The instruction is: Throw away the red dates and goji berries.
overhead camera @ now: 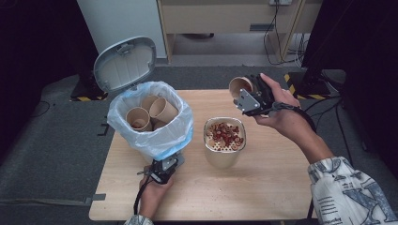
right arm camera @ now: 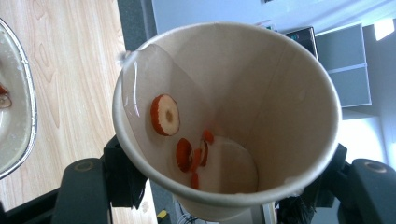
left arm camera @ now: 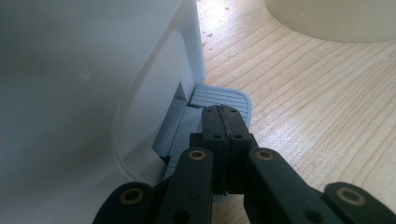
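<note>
— Paper cup (overhead camera: 240,86) clamped across its wall by right gripper (overhead camera: 251,96), raised above far right part of table (overhead camera: 277,187), tipped on its side, mouth toward bin. Few red slices (right arm camera: 166,114) stuck to wet inner wall, seen in right gripper view.

— And left gripper (overhead camera: 165,169)?

— Closed on nothing, jaws pressed together, tips resting on grey pedal (left arm camera: 224,100) at foot of bin (overhead camera: 150,119). Lid (overhead camera: 124,63) standing open, so pedal judged pressed down.

— Contents of bin?

— Blue bag (overhead camera: 180,133) lining rim, several used cups (overhead camera: 157,110) already inside. Strainer pot (overhead camera: 224,140) just beside bin, sieve covered with more red slices.

— Step in hand?

— Likely carrying emptied cup from strainer pot across to bin. Cup well apart from bin mouth, not yet over it.

— Next move calls for?

— Probably a swing left over open bag, clear of raised lid, then release above stacked cups. Steady pressure on pedal needed meanwhile, else lid may drop. Clinging slices may fall on table during crossing.
</note>
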